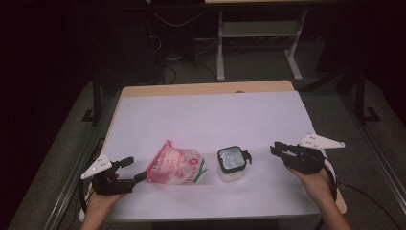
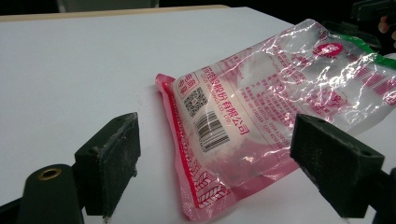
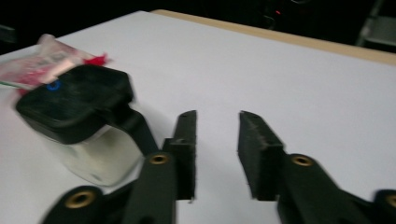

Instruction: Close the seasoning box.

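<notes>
**Desk inventory: pouch, lidded jar, two hand-held tools**

Landmark for all entries: the lidded jar [image 1: 231,164], near the front middle of the white desk [image 1: 210,115].

1. Lidded jar. Clear body, white contents, black lid with a clasp [image 1: 247,156] that points to the jar's right. It stands upright, so the lid is free to be reached from above or from the clasp side. Also seen in the right tool's view [image 3: 79,126].

2. Pouch [image 1: 176,166]. Pink and clear plastic with printed text and a barcode, lying flat just left of the jar, apart from it. Its pink sealed edge [image 2: 180,154] faces away from the jar and toward the left tool, likely so that edge can be gripped.

3. Left tool [image 1: 130,169]. Left of the jar, beyond the pouch, held low by a hand at the desk's front edge. Jaws spread wide, framing the pouch's near end [image 2: 219,135]; the pads press on nothing.

4. Right tool [image 1: 278,148]. Right of the jar, near but not touching, aimed at the clasp side. Jaws parted by a narrow gap, nothing between them [image 3: 217,154]; apparently lined up for the clasp or lid.
</notes>
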The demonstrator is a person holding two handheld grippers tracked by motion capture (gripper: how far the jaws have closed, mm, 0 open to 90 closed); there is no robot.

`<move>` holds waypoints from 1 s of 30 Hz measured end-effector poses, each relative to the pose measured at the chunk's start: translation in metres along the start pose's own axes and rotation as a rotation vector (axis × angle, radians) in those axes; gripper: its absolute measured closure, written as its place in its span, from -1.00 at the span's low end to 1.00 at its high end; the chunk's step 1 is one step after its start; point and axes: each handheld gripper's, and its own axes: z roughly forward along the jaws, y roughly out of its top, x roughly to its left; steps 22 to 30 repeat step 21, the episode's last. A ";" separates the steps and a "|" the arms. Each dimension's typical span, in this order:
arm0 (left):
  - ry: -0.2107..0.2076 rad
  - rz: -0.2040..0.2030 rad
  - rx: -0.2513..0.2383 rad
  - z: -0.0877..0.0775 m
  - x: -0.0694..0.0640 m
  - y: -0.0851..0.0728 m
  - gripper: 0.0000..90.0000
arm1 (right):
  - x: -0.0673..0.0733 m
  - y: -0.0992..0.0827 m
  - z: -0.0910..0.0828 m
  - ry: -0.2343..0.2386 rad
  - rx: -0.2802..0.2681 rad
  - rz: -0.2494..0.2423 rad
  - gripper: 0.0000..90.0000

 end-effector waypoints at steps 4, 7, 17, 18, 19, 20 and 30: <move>0.006 0.007 0.003 0.000 0.000 0.000 -0.65 | -0.008 -0.007 -0.003 -0.042 0.018 0.023 0.21; 0.012 0.008 0.010 0.000 0.000 0.000 -0.65 | -0.011 -0.009 -0.002 -0.077 0.043 0.023 -0.07; 0.035 0.019 0.036 0.001 0.001 -0.001 -0.65 | -0.030 -0.024 0.012 -0.115 0.130 0.056 -0.72; 0.035 0.015 0.035 0.001 0.001 0.000 -0.65 | -0.030 -0.024 0.012 -0.122 0.131 0.050 -0.73; 0.036 0.017 0.037 0.001 0.001 0.000 -0.65 | -0.029 -0.024 0.012 -0.123 0.132 0.053 -0.73; 0.036 0.016 0.037 0.001 0.001 0.000 -0.65 | -0.029 -0.023 0.012 -0.125 0.123 0.051 -0.74; 0.037 0.017 0.041 0.001 0.001 0.000 -0.65 | -0.028 -0.023 0.012 -0.126 0.121 0.049 -0.75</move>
